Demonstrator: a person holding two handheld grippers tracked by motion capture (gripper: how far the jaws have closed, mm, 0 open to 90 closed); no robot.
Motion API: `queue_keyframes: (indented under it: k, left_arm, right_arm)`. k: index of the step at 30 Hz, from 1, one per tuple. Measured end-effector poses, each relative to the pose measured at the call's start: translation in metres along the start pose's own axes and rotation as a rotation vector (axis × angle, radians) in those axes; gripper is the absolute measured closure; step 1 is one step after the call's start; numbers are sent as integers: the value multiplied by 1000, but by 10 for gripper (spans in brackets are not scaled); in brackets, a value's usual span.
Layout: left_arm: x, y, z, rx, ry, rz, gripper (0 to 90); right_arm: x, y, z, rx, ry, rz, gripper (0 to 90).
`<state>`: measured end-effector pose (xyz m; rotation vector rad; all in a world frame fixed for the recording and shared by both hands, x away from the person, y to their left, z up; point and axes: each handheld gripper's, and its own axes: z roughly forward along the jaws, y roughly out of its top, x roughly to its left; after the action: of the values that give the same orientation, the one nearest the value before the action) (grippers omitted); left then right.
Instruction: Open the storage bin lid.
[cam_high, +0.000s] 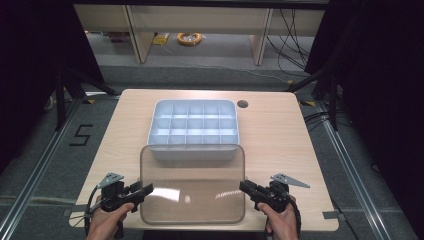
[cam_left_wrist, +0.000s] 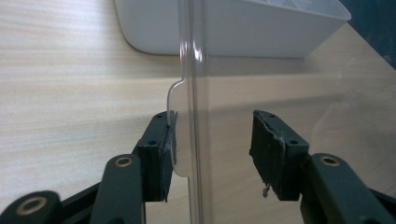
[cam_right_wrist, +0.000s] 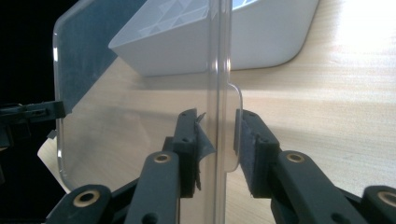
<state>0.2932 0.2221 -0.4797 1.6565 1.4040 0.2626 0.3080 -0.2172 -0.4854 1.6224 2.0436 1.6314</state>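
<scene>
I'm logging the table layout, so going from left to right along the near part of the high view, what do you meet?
Left gripper → clear lid → right gripper. The white compartment tray lies farther back, overlapping the lid's far edge, so it is left out.

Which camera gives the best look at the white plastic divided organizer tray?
The high view: the white plastic divided organizer tray shows whole, its grid of compartments open from above. The left gripper view catches just its near wall; the right gripper view shows a corner behind the clear lid.
</scene>
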Motion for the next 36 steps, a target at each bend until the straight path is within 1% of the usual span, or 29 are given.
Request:
queue_keyframes:
  k: [1, 2, 3, 4, 5, 6, 7, 8, 10, 11, 12, 13, 14, 15, 16, 17, 18, 19, 21, 22, 23, 24, 25, 26, 28, 29, 31, 33, 36]
  left_arm:
    - [0, -1, 1, 7, -4, 2, 502]
    - [0, -1, 1, 7, -4, 2, 502]
    - [0, -2, 2, 6, -3, -1, 502]
    - [0, -3, 2, 6, 1, -4, 501]
    - [2, -3, 2, 9, -3, -7, 500]
    - [3, -4, 3, 8, -4, -10, 499]
    - [3, -4, 3, 12, -5, -10, 496]
    - [4, -5, 3, 16, -3, -15, 495]
    - [4, -7, 3, 13, -1, -14, 494]
    - [5, -8, 4, 15, -5, -16, 494]
    - [6, -8, 4, 25, -3, -11, 492]
    - [8, -10, 4, 29, -1, 4, 488]
    - [8, -11, 6, 27, 1, -15, 485]
    - [8, -13, 7, 37, -1, -23, 485]
    - [9, -15, 7, 42, -6, -28, 483]
    - [9, -16, 7, 46, 3, -22, 483]
    - [9, -16, 7, 46, 3, -22, 483]
    - [9, -16, 7, 49, 6, -18, 482]
    - [10, -17, 8, 41, -3, -22, 482]
    - [11, -17, 7, 61, -4, -27, 481]
    - [12, -18, 8, 51, -9, -26, 481]
    - [13, -18, 9, 55, -11, -27, 481]
    - [12, -18, 9, 66, -2, -29, 480]
    - [13, -18, 10, 68, -9, -32, 480]
    - [14, -19, 10, 70, -11, -31, 479]
    - [15, -19, 11, 82, -12, -35, 479]
    - [15, -18, 13, 85, -11, -42, 478]
    - [16, -18, 14, 87, -12, -45, 477]
    - [17, -17, 16, 91, -19, -53, 476]
  right_arm:
    - [-5, 0, 1, 4, -6, -21, 699]
    - [-5, 0, 1, 4, -6, -21, 699]
    - [-2, -1, 1, 13, -1, 27, 697]
    - [-4, -2, 2, 10, -10, -2, 694]
    - [-4, -2, 2, 15, -9, 1, 692]
    - [-2, -4, 3, 27, -5, 33, 692]
    - [-3, -4, 2, 32, -1, 14, 690]
    - [-5, -5, 4, 27, -8, 0, 688]
    - [-5, -6, 4, 34, -7, 1, 685]
    - [-2, -7, 4, 52, -2, 47, 683]
    - [-2, -8, 5, 56, -14, 51, 679]
    - [-6, -9, 7, 48, -13, 15, 678]
    - [-6, -9, 7, 48, -13, 15, 678]
    - [-3, -10, 6, 63, -2, 54, 679]
    - [-2, -12, 7, 68, -11, 50, 677]
    - [-4, -13, 8, 77, -14, 50, 676]
    - [-4, -13, 8, 77, -14, 50, 676]
    - [-9, -14, 9, 79, -10, 16, 675]
    - [-9, -14, 10, 80, -14, 15, 674]
    - [-9, -14, 10, 82, -15, 10, 674]
    - [-7, -15, 10, 84, -15, 34, 673]
    - [-7, -15, 10, 85, -9, 23, 671]
    - [-10, -16, 12, 94, -18, 17, 666]
    - [-9, -16, 11, 99, -10, 29, 665]
    - [-11, -17, 12, 100, -16, 23, 664]
    - [-12, -17, 13, 106, -18, 22, 661]
    - [-12, -17, 14, 108, -16, 39, 660]
    - [-14, -17, 15, 114, -18, 35, 658]
    - [-15, -17, 17, 119, -19, 46, 655]
